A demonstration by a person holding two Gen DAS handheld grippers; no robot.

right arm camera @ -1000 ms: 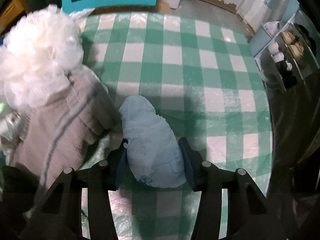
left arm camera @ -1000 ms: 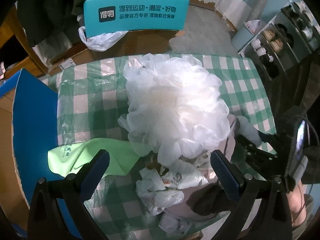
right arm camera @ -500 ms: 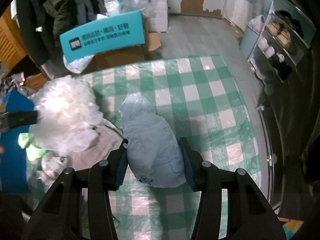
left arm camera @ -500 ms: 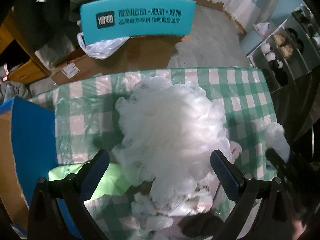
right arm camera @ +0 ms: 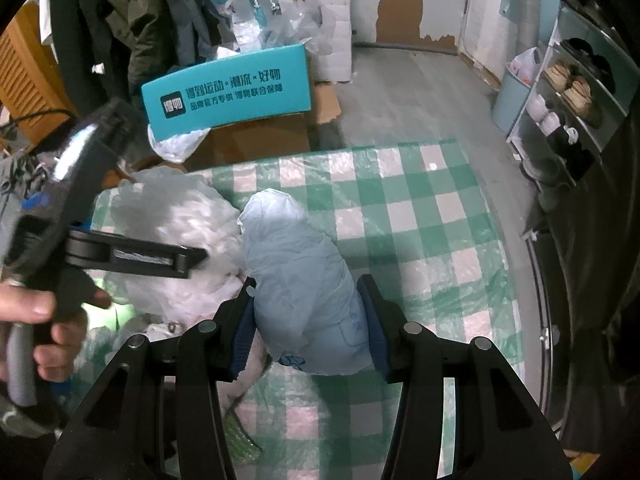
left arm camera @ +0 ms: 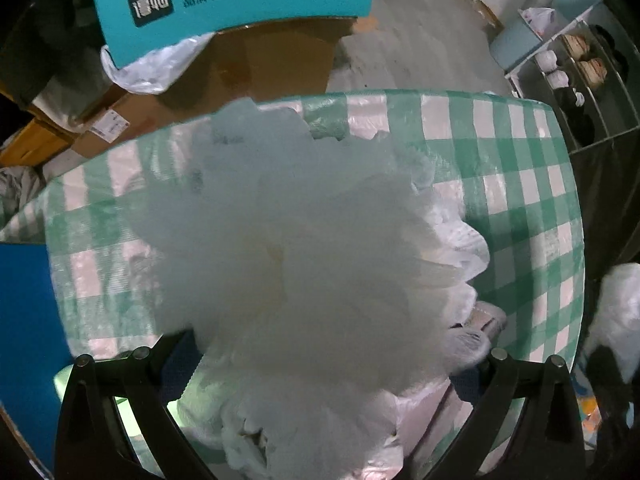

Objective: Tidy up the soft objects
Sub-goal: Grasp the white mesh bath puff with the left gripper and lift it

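The right gripper (right arm camera: 308,328) is clamping a pale blue plastic bundle (right arm camera: 304,292) between its blue pads, one pad pressing each side, the bundle's rounded top poking out toward twelve o'clock in the right wrist view. It is hanging above the green-and-white checked tablecloth (right arm camera: 432,216), which is filling the middle of that view.

At nine o'clock there, a person's hand (right arm camera: 36,320) is gripping the left gripper (right arm camera: 192,258), whose dark finger is reaching across a fluffy white mesh puff (right arm camera: 176,232). The puff is sitting just beside the blue bundle, at its ten o'clock.

In the left wrist view the white puff (left arm camera: 304,264) is swelling across the centre, and the left gripper's (left arm camera: 320,364) fingers are standing far apart at seven and five o'clock on either side of it. Their tips are buried behind the fluff, so whether the pads are pressing on it cannot be told. Crumpled white plastic (left arm camera: 248,432) is lying at six o'clock under the puff.

Beyond the table, at eleven o'clock, a teal box (left arm camera: 236,4) with printed characters is resting on brown cartons (left arm camera: 256,64).
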